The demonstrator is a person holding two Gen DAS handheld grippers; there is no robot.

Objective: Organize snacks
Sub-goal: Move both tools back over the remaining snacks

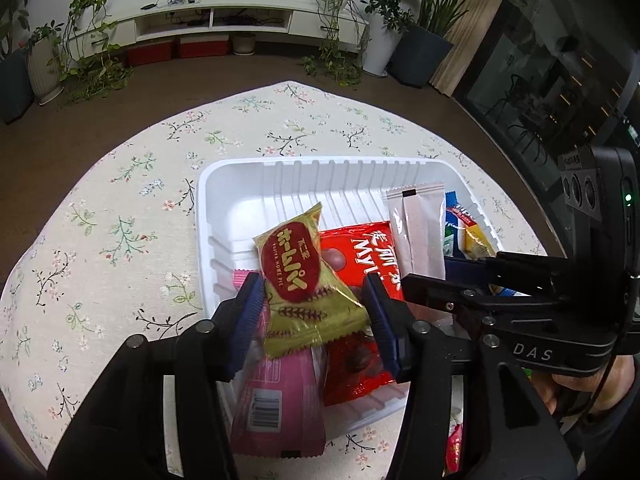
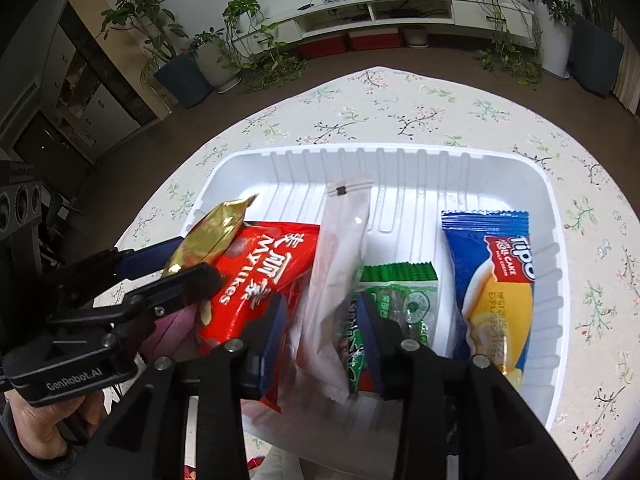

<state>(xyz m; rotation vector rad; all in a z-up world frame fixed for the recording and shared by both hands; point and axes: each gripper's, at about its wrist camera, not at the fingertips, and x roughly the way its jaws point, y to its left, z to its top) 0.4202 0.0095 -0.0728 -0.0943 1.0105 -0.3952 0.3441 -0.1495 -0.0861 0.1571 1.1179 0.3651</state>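
Observation:
A white ribbed tray (image 1: pixel 224 184) on the flowered tablecloth holds several snack packets. In the left wrist view my left gripper (image 1: pixel 316 316) stands open over the tray's near left part. A yellow-green packet with a red oval (image 1: pixel 300 272) lies loose between its blue pads, on top of a pink packet (image 1: pixel 276 400) and a red Mylikes bag (image 1: pixel 352 364). In the right wrist view my right gripper (image 2: pixel 322 332) is open too. A white sachet (image 2: pixel 340 264) slants between its pads, its lower end blurred, over a green packet (image 2: pixel 404 300). A blue Tipo roll cake (image 2: pixel 496 280) lies to the right.
The tray's far half (image 2: pixel 400 184) is bare ribbed plastic. The tablecloth (image 1: pixel 120 220) spreads on all sides of the tray. A red wrapper (image 1: pixel 454 448) shows near the tray's front edge. Each gripper reaches into the other's view, close alongside. Plants and a low white cabinet stand far behind.

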